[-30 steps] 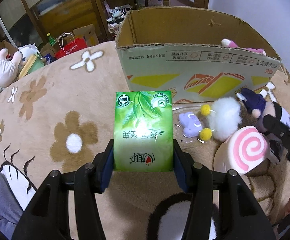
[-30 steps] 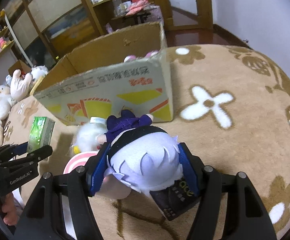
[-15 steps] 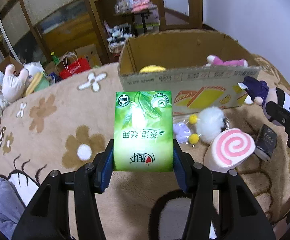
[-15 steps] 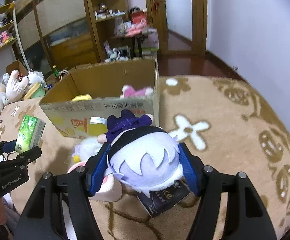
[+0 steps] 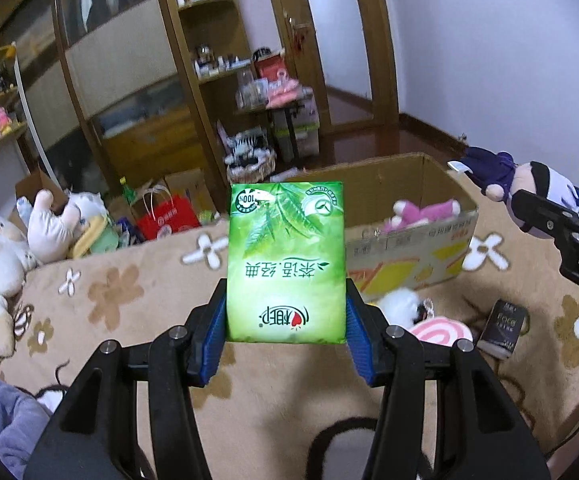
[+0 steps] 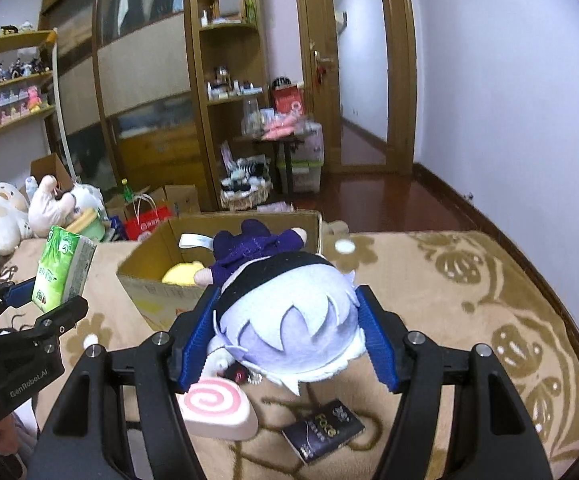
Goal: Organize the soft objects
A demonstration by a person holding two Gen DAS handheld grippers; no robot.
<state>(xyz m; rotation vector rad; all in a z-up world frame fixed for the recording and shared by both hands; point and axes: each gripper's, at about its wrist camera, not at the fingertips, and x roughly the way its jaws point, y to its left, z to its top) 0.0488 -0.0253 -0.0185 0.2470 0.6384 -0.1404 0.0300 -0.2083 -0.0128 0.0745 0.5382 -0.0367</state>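
Holding both loads aloft | left gripper (image 5: 285,312) clamps tissue pack (image 5: 285,260) | right gripper (image 6: 285,336) clamps doll (image 6: 285,316) | cardboard box (image 6: 149,276) lies ahead, below both; right seems nearer

Lit dimly and evenly by indoor light, with a cool violet cast on the white wall (image 6: 509,100). Strong fisheye bending: door frame (image 6: 403,80) and shelves (image 5: 193,80) curved, corners cut off in black. Soft glare across the top of the green tissue pack (image 5: 285,260). Slight motion blur on the cardboard box (image 6: 225,264) and far clutter; sharp on the gripper fingers (image 6: 193,340). Faint, diffuse shadows on the floral blanket (image 5: 129,292).
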